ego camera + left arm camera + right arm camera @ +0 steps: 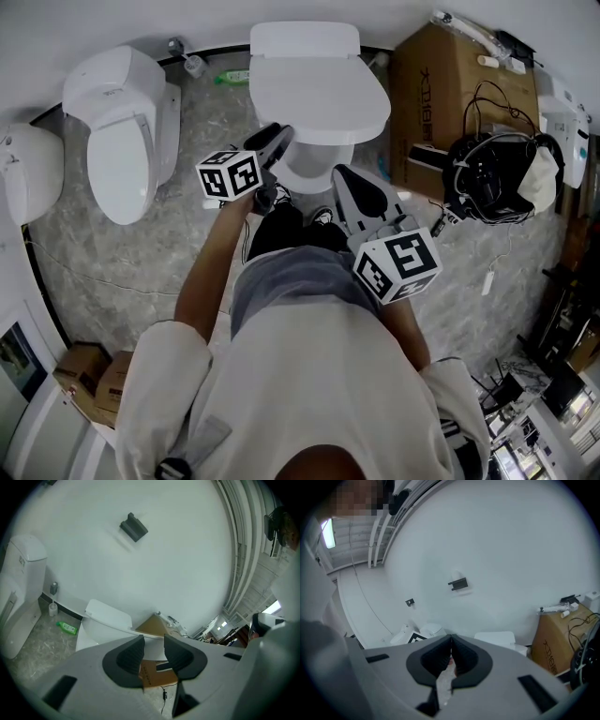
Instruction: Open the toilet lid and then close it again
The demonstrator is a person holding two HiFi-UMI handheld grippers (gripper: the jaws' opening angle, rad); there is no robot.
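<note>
The white toilet stands at top centre, its lid (pixel 319 94) down over the bowl and the tank (pixel 305 39) behind it. My left gripper (pixel 279 139) is at the lid's front-left edge. In the left gripper view its jaws (pixel 153 651) stand apart, with the lid (pixel 98 632) and a brown box showing through the gap. No pad is seen pressing on the lid, and I cannot tell whether a finger touches its rim. My right gripper (pixel 345 178) hangs back in front of the bowl. Its pads (pixel 451 656) are closed together on nothing.
A second white toilet (pixel 122 122) stands to the left, with a white fixture (pixel 28 169) beyond it. A green bottle (pixel 230 78) lies by the wall. A cardboard box (pixel 450 84) and a black headset with cables (pixel 492 173) are at the right. Small boxes (pixel 89 375) sit at lower left.
</note>
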